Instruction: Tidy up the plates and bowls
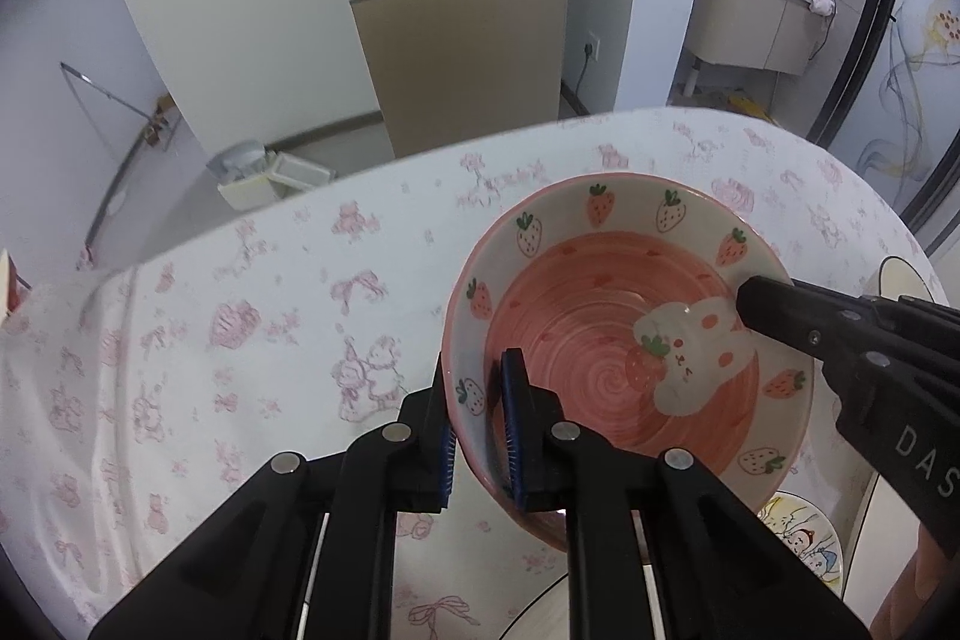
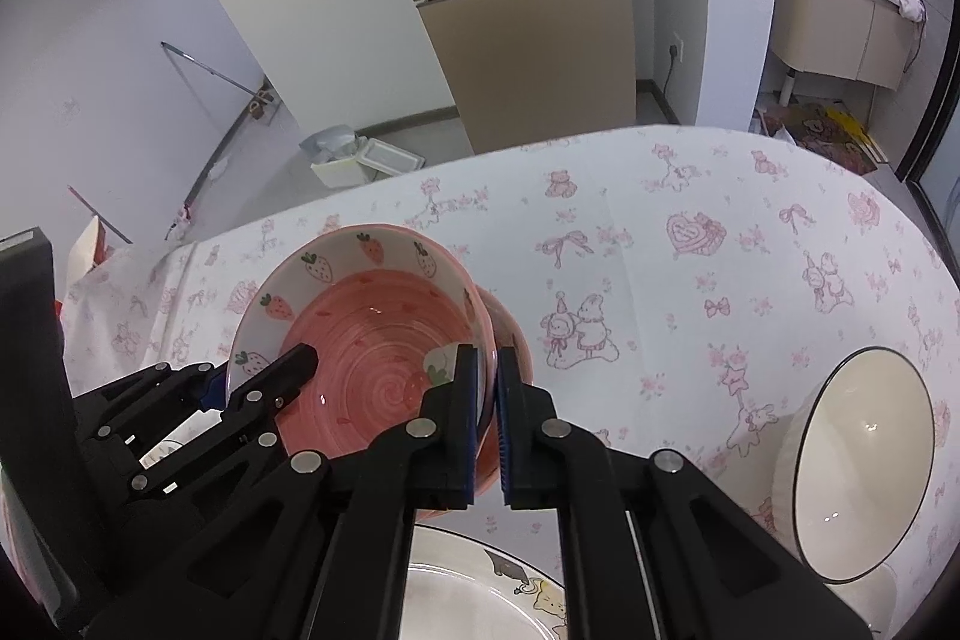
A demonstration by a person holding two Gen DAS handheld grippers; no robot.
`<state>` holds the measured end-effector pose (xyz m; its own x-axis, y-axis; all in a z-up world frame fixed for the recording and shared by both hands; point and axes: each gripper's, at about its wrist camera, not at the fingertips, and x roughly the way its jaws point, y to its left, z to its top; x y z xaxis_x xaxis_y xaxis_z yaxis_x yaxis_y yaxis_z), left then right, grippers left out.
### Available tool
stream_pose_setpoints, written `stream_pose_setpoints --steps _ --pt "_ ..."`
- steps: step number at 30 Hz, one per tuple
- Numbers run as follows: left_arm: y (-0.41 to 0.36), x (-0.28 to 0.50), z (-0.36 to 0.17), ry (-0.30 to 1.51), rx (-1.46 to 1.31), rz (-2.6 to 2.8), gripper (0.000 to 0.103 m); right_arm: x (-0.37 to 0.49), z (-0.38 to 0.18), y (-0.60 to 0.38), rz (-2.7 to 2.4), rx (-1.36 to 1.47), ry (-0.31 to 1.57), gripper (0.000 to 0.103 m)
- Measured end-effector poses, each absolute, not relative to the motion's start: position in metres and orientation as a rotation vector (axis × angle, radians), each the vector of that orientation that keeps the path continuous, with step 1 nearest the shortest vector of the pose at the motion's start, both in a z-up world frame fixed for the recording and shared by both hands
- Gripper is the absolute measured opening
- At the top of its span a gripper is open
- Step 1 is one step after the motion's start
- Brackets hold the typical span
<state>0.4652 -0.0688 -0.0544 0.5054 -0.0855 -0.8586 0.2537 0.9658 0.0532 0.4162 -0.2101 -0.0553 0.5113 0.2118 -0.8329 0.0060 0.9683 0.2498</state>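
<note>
A pink bowl with strawberries and a bunny is held above the table, tilted toward the cameras. My left gripper is shut on its near-left rim. My right gripper is shut on its right rim; the bowl shows in the right wrist view too. The right gripper's finger reaches into the bowl from the right in the left wrist view. The left gripper shows at the bowl's left in the right wrist view. A cartoon plate lies below the bowl. A cream bowl with a black rim stands at the right.
The table wears a white cloth with pink prints. The cartoon plate also shows in the left wrist view. Beyond the table's far edge stand a beige cabinet and a white bin on the floor.
</note>
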Motion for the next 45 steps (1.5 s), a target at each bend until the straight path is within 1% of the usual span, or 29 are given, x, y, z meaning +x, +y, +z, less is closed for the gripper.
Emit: stream_pose_setpoints --steps 8,14,16,17,18,20,21,22,23,24,26,27,28,29,30,31,33,35,37,39,41,42,45 --pt "-0.075 0.471 -0.076 1.062 0.185 -0.217 0.017 0.418 -0.065 -0.203 0.089 0.176 1.045 0.006" --pt "-0.079 0.471 -0.077 1.048 0.212 -0.198 0.021 0.420 -0.066 -0.206 0.091 0.166 1.047 0.006" --pt "-0.081 0.470 -0.078 1.043 0.232 -0.177 0.021 0.420 -0.066 -0.207 0.086 0.170 1.054 0.008" --pt "-0.081 0.471 -0.077 1.041 0.235 -0.166 0.021 0.421 -0.067 -0.208 0.091 0.176 1.058 0.011" --pt "-0.080 0.471 -0.075 1.039 0.231 -0.158 0.021 0.421 -0.066 -0.209 0.101 0.187 1.057 0.018" --pt "-0.075 0.472 -0.070 1.037 0.195 -0.149 0.026 0.420 -0.065 -0.211 0.102 0.192 1.050 0.028" --pt "-0.071 0.472 -0.066 1.031 0.171 -0.145 0.033 0.419 -0.063 -0.212 0.090 0.190 1.046 0.041" --pt "-0.067 0.471 -0.061 1.015 0.154 -0.132 0.041 0.419 -0.060 -0.214 0.085 0.196 1.038 0.052" --pt "-0.063 0.470 -0.054 0.990 0.143 -0.118 0.047 0.417 -0.056 -0.217 0.085 0.206 1.025 0.052" --pt "-0.060 0.467 -0.045 0.960 0.137 -0.106 0.055 0.414 -0.048 -0.223 0.086 0.224 1.010 0.052" --pt "-0.055 0.457 -0.020 0.891 0.115 -0.112 0.058 0.406 -0.029 -0.234 0.104 0.268 0.966 0.052" --pt "-0.053 0.450 -0.006 0.858 0.091 -0.127 0.064 0.398 -0.013 -0.243 0.111 0.290 0.925 0.052" --pt "-0.051 0.441 0.011 0.815 0.061 -0.146 0.077 0.391 0.000 -0.250 0.112 0.300 0.885 0.053" --pt "-0.050 0.430 0.028 0.761 0.038 -0.160 0.084 0.382 0.014 -0.259 0.103 0.305 0.843 0.054" --pt "-0.051 0.418 0.043 0.703 0.026 -0.173 0.089 0.372 0.028 -0.269 0.073 0.308 0.803 0.058" --pt "-0.054 0.402 0.061 0.633 0.025 -0.191 0.089 0.364 0.039 -0.278 0.043 0.299 0.777 0.059" --pt "-0.064 0.382 0.082 0.567 0.037 -0.234 0.091 0.347 0.059 -0.296 -0.006 0.270 0.733 0.059" --pt "-0.080 0.368 0.095 0.545 0.037 -0.297 0.103 0.333 0.072 -0.314 -0.044 0.251 0.702 0.060" --pt "-0.099 0.364 0.096 0.536 0.009 -0.342 0.103 0.319 0.077 -0.339 -0.094 0.291 0.671 0.061" --pt "-0.125 0.370 0.085 0.593 0.029 -0.331 0.103 0.306 0.071 -0.369 -0.156 0.396 0.654 0.062" --pt "-0.159 0.380 0.066 0.720 0.052 -0.390 0.103 0.300 0.056 -0.392 -0.248 0.496 0.663 0.062" --pt "-0.176 0.386 0.055 0.780 0.044 -0.430 0.103 0.302 0.043 -0.403 -0.272 0.524 0.705 0.062" --pt "-0.212 0.399 0.029 0.881 0.074 -0.435 0.102 0.314 0.007 -0.422 -0.335 0.557 0.817 0.061"
